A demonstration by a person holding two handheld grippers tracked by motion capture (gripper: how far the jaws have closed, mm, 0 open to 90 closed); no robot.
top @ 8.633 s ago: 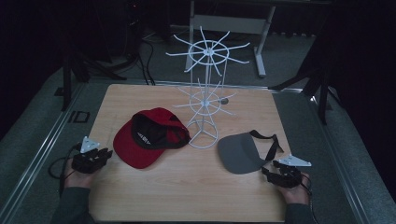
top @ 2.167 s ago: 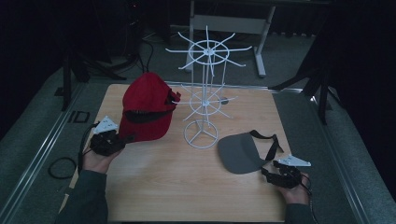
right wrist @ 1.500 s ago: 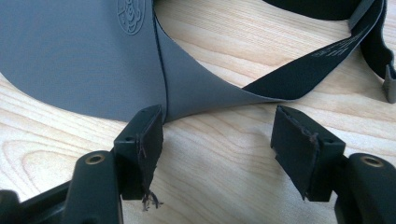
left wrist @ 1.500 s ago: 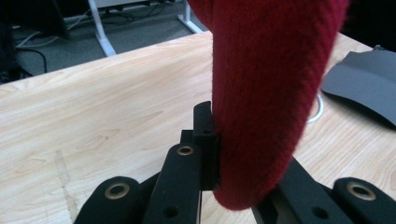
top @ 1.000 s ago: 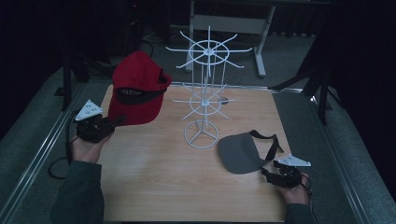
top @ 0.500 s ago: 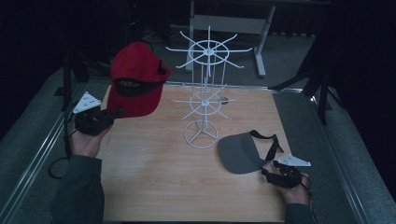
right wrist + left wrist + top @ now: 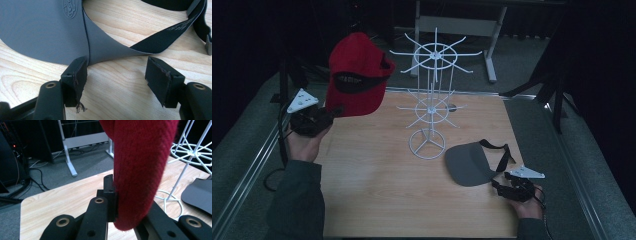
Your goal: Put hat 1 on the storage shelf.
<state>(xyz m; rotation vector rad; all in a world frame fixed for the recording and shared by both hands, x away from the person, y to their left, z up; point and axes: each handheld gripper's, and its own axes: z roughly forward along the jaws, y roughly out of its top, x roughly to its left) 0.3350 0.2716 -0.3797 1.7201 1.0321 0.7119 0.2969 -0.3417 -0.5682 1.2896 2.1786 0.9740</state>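
A red cap (image 7: 357, 75) hangs in the air over the table's left side, crown up, level with the top ring of the white wire rack (image 7: 430, 100). My left gripper (image 7: 333, 113) is shut on its brim; in the left gripper view the red cloth (image 7: 140, 170) sits clamped between the black jaws. A grey visor (image 7: 469, 162) with a black strap (image 7: 170, 32) lies flat at the front right. Just in front of it, my right gripper (image 7: 504, 187) rests low on the wood, open, its pads (image 7: 80, 72) short of the visor's edge (image 7: 45, 30).
The wooden table (image 7: 377, 200) has a metal rail (image 7: 249, 170) along its left side and grey floor around it. A white desk frame (image 7: 457, 25) stands behind the table. The rack's wire arms (image 7: 190, 152) spread close to the cap's right.
The red cap, first lying on the table, has been lifted by my left gripper and has kept rising over the last second. The right gripper and the visor have not moved.
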